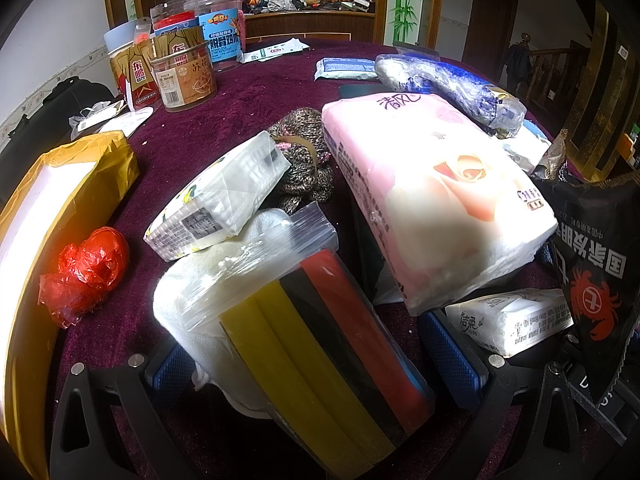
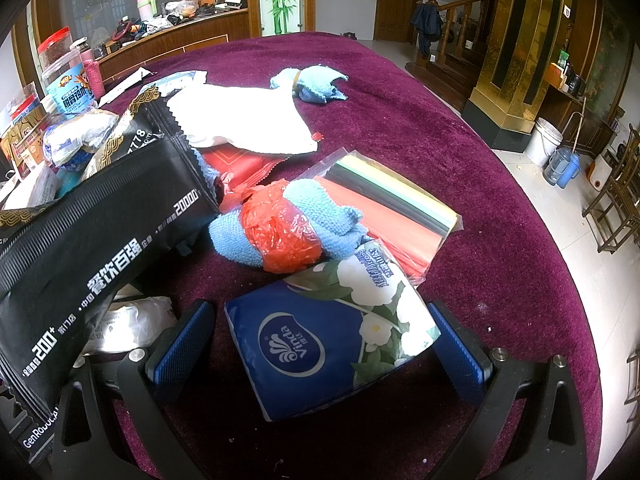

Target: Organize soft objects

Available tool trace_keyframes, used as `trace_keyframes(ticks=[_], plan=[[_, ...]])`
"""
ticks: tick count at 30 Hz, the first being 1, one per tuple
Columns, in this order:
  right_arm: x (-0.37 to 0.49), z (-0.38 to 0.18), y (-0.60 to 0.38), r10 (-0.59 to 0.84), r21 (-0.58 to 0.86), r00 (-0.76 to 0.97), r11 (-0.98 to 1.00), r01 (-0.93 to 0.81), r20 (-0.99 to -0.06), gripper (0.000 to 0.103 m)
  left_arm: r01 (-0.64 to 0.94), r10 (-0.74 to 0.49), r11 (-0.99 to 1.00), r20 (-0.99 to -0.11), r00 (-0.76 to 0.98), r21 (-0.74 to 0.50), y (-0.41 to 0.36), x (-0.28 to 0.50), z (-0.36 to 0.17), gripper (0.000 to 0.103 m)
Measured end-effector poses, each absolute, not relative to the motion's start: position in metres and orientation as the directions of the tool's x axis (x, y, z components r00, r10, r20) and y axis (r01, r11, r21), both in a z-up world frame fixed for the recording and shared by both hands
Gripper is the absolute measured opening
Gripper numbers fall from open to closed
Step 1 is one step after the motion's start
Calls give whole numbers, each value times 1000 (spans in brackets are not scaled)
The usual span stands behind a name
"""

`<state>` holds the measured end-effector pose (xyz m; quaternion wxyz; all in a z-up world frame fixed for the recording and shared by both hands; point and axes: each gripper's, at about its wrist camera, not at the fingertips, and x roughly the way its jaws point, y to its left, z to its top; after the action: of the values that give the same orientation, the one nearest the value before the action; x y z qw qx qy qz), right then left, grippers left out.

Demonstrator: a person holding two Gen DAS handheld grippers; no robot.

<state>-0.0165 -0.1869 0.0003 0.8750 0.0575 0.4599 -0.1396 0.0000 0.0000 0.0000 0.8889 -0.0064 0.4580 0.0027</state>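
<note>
Left gripper [image 1: 316, 364] sits spread wide around a clear-wrapped pack of yellow, black and red cloths [image 1: 332, 364], not squeezing it. Right gripper [image 2: 320, 344] gapes too, straddling a blue Vinda tissue pack [image 2: 320, 344] on the purple tablecloth [image 2: 460, 140].

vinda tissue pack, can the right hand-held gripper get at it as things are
Probably yes: the Vinda tissue pack already lies between the open fingers of the right hand-held gripper, nothing on top of it. The black packet sits off to its left.

4 tissue pks [image 1: 436, 200], 2 red bags [image 1: 86, 274], 2 foam-sheet pks [image 1: 332, 344]
</note>
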Motion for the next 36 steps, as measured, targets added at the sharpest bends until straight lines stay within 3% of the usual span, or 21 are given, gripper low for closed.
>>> trace_keyframes(ticks=[21,29,36], plan=[[-16,0,-187,-191,-28,538,954,297,-821,103,-8,-2,1000,-818,575,-8,0,-1,0,103],[-16,0,-187,-191,-28,538,954,297,-821,103,99,-78,995,-869,489,-34,4,-1,4,103],[-16,0,-187,-191,-28,538,954,297,-821,103,86,-51,996,-844,533,-6,5,-12,1,103]])
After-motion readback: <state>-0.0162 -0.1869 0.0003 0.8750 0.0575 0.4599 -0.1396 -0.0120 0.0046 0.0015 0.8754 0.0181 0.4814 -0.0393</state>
